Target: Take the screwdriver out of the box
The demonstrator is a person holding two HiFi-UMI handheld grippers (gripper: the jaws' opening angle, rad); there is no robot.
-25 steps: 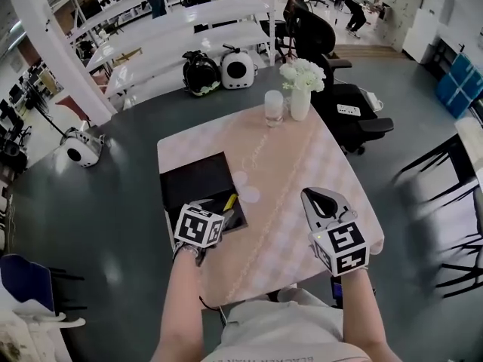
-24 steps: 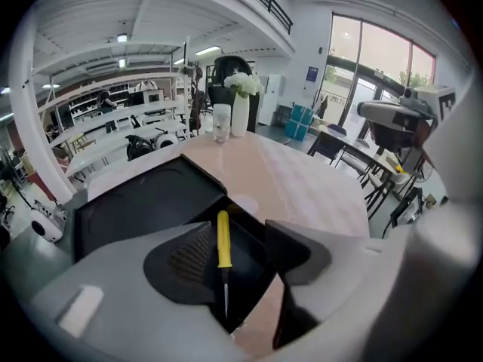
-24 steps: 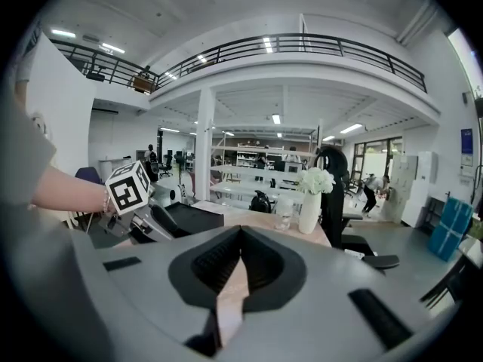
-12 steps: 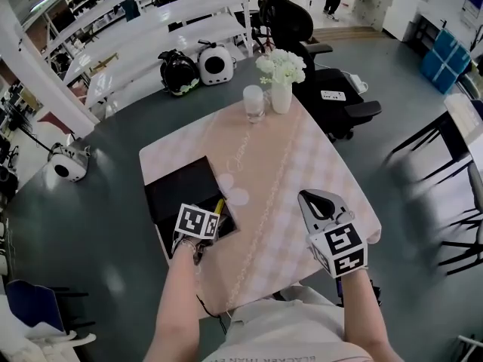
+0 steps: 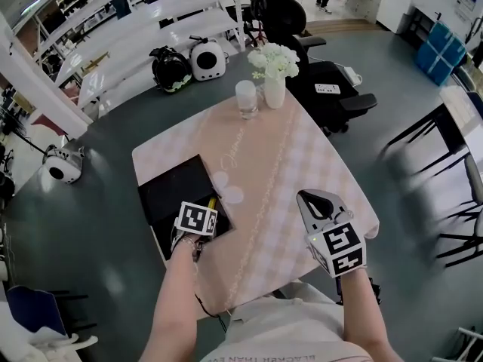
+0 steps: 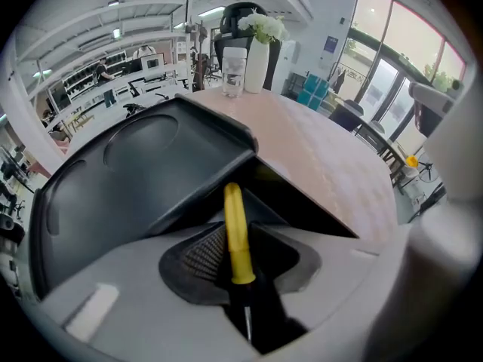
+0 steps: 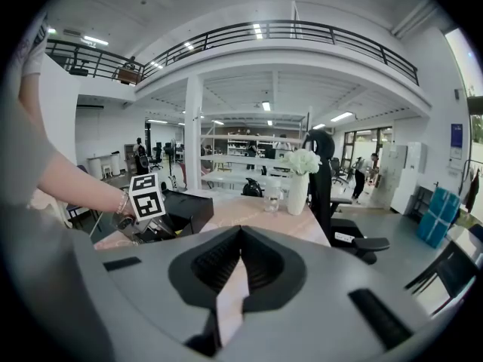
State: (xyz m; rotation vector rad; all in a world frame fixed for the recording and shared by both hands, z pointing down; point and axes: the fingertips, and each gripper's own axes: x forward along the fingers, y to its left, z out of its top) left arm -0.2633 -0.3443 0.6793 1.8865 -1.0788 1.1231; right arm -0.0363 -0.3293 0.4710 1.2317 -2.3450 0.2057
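A black box (image 5: 172, 187) lies open at the left edge of the table, its lid (image 6: 136, 172) raised ahead in the left gripper view. The screwdriver (image 5: 210, 203) has a yellow handle (image 6: 235, 232) and a black shaft, and sits in the box's near right corner. My left gripper (image 5: 208, 216) points steeply down into that corner. Its jaws are closing around the yellow handle, with the ribbed pad (image 6: 204, 255) against it. My right gripper (image 5: 307, 197) hovers over the table's near right part, shut and empty (image 7: 240, 236). From there the left gripper's marker cube (image 7: 147, 194) shows beside the box (image 7: 185, 211).
A vase of white flowers (image 5: 273, 70) and a glass (image 5: 246, 98) stand at the table's far end. Two pale round discs (image 5: 226, 188) lie on the checked cloth right of the box. A black office chair (image 5: 302, 36) stands beyond the table's far right corner.
My left gripper has sunk into the box's near right corner, over the yellow handle. The right gripper has dropped slightly. The head view has shifted.
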